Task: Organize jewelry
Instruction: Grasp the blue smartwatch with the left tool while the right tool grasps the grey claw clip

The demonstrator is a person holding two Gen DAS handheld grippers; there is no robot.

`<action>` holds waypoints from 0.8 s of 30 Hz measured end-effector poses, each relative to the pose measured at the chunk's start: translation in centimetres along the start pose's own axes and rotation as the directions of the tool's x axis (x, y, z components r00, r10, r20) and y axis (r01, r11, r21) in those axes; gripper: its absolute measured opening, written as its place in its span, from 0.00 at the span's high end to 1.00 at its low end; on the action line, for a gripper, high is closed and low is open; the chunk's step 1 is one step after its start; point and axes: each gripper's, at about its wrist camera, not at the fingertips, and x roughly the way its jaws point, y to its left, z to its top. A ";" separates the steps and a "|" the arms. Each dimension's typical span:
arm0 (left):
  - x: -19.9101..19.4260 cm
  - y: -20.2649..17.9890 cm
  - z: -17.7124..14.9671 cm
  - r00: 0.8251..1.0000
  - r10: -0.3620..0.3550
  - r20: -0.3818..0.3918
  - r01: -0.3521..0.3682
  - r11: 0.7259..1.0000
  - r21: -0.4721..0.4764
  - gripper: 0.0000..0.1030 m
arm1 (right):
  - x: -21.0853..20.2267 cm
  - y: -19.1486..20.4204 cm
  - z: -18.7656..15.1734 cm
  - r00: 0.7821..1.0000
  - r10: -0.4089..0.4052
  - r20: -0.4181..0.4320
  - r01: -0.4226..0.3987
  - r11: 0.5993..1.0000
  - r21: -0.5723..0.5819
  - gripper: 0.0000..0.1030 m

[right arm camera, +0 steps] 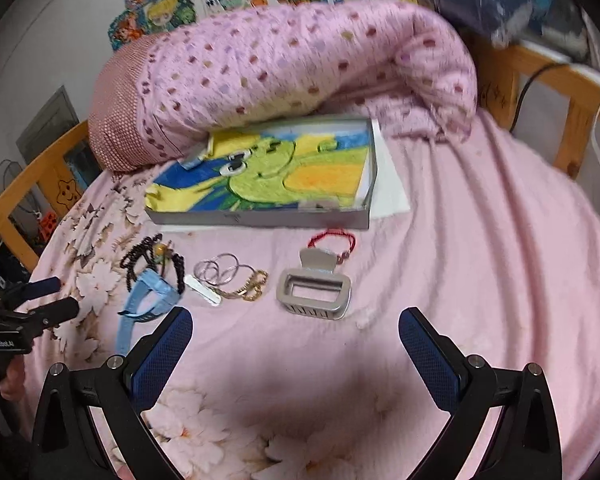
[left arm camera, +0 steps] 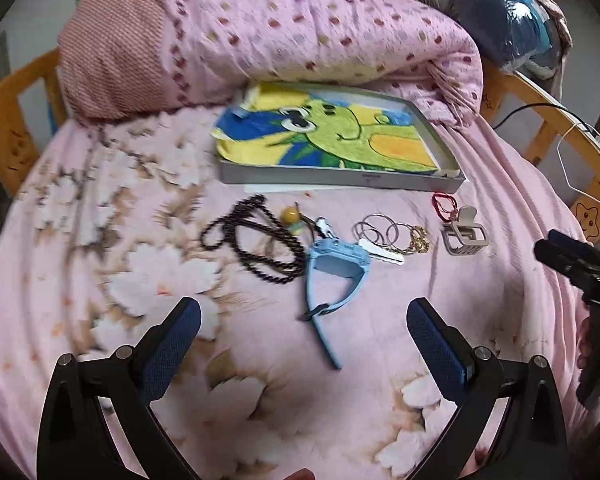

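Left claw: hovering wide open, empty, with the light-blue plastic watch lying at its 12 o'clock.
Right claw: hovering wide open, empty, with the grey plastic hair clip lying at its 12 o'clock.

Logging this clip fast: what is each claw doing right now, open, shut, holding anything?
Left claw: open, holding nothing, above the blue watch.
Right claw: open, holding nothing, near the grey hair clip.

Wore blue, dimpled pads on black, wedge-shaped fingers. Carried round silver screws at the finger pivots of the left gripper. Matched on the right gripper: same blue textured pads, same black frame, same silver screw heads. Bore small white lettering on the black body, partly legible.
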 end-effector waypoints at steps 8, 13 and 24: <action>5.0 -0.1 0.3 0.998 -0.034 -0.056 0.032 0.999 -0.038 0.03 | 4.6 -0.7 -0.1 0.999 0.010 -0.032 -0.010 1.000 -0.003 0.00; 6.7 -0.2 0.5 0.998 -0.039 -0.052 0.038 0.999 -0.031 0.05 | 7.1 -1.0 0.2 1.000 0.002 -0.029 -0.002 1.000 -0.010 0.00; 8.6 -0.3 0.6 0.997 -0.059 -0.056 0.056 0.997 -0.057 0.45 | 10.2 -1.6 -0.2 0.999 -0.031 -0.043 0.032 0.999 0.023 0.29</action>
